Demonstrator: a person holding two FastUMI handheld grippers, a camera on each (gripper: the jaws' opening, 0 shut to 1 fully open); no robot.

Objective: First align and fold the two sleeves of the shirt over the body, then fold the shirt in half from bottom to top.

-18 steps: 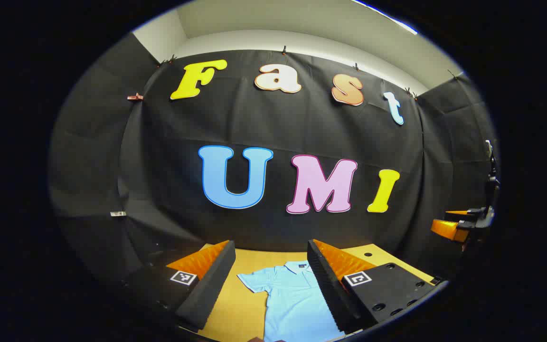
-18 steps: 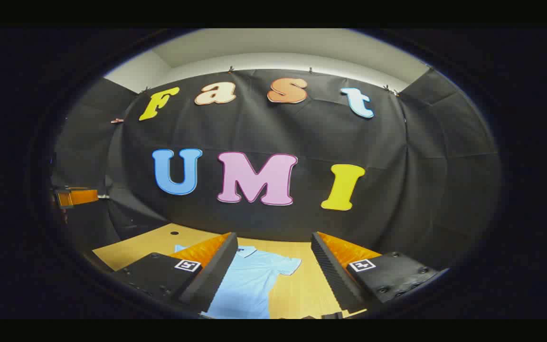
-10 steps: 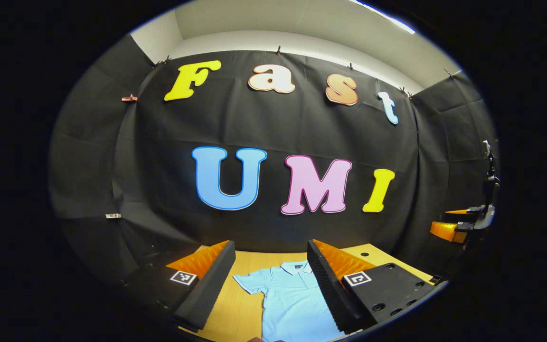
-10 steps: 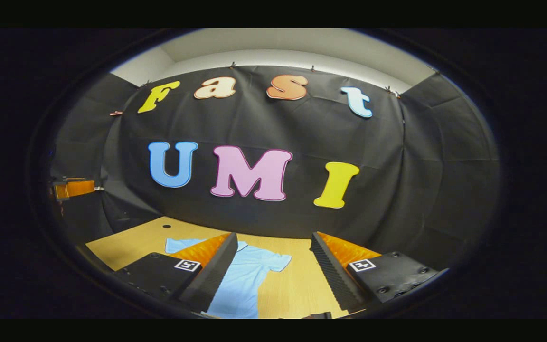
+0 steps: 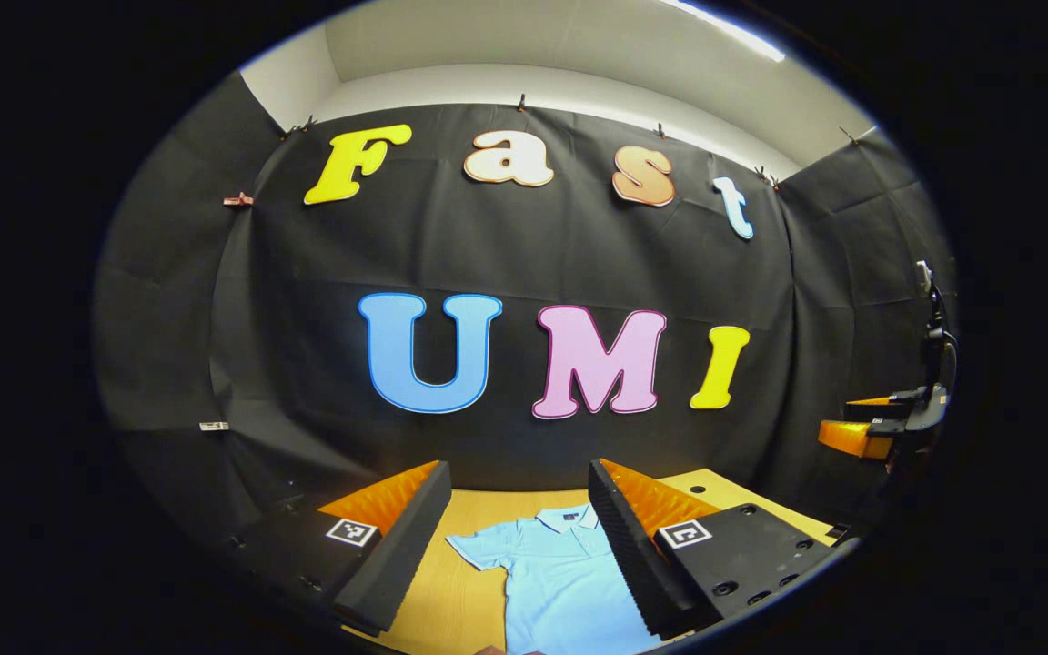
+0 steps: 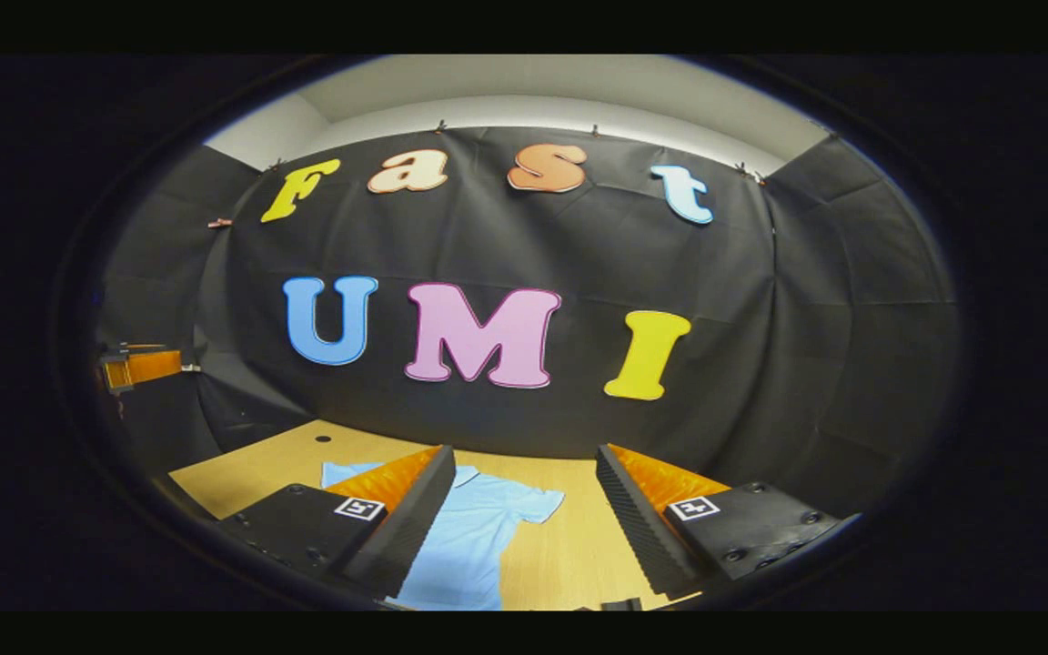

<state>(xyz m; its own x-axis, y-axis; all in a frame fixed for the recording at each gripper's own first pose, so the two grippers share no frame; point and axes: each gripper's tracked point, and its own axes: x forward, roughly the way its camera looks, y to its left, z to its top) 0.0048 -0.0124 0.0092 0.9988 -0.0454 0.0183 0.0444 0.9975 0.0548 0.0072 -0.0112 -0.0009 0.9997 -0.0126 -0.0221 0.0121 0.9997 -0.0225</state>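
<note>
The light blue polo shirt (image 5: pixel 560 573) is lying flat on the counter (image 6: pixel 569 555), collar away, below both the left gripper (image 5: pixel 515 537) and right gripper (image 6: pixel 519 518), jaws spread and empty.

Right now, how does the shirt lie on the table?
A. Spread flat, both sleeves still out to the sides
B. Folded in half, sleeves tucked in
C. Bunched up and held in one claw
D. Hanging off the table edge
A: the light blue shirt lies flat on the wooden table, sleeves spread, and both claws hang open above it.
</note>
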